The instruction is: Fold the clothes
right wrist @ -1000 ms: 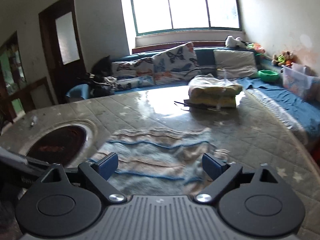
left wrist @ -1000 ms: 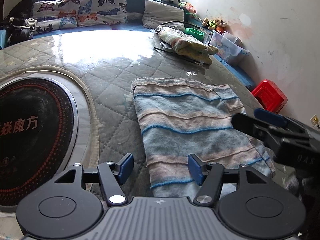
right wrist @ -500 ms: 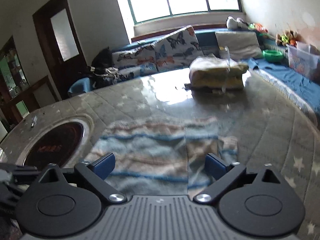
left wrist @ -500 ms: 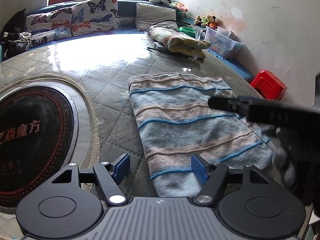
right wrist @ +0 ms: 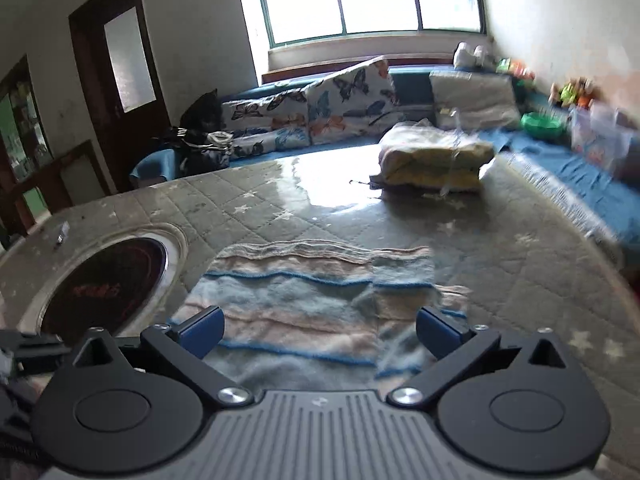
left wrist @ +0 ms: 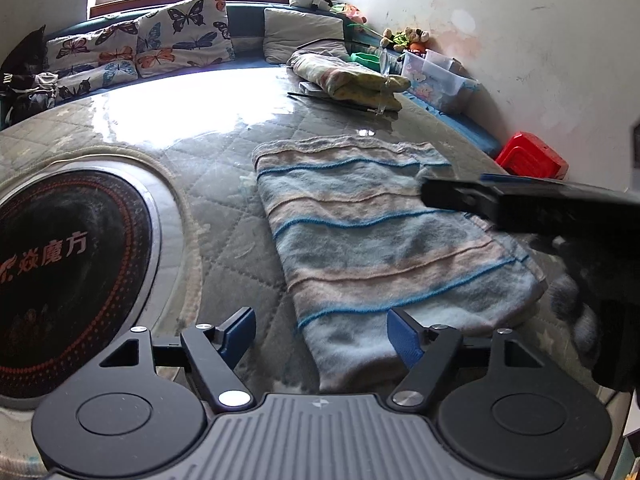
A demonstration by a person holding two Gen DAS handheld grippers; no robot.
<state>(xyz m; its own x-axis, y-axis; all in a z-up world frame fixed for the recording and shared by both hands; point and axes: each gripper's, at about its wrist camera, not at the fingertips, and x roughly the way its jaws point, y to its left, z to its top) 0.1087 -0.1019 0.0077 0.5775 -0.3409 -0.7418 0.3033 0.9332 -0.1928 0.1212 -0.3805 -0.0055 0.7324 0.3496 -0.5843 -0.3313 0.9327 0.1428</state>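
left gripper (left wrist: 321,332): jaws opening, wider than before, nothing gripped | right gripper (right wrist: 320,330): spread fully | striped garment (left wrist: 384,240): right side now folded over, narrower

Black claw (left wrist: 321,330), blue pads (left wrist: 405,338)

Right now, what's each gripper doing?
Left gripper: jaws opening, nothing gripped, above the striped cloth's near end.
Right gripper: open, empty, over the cloth.
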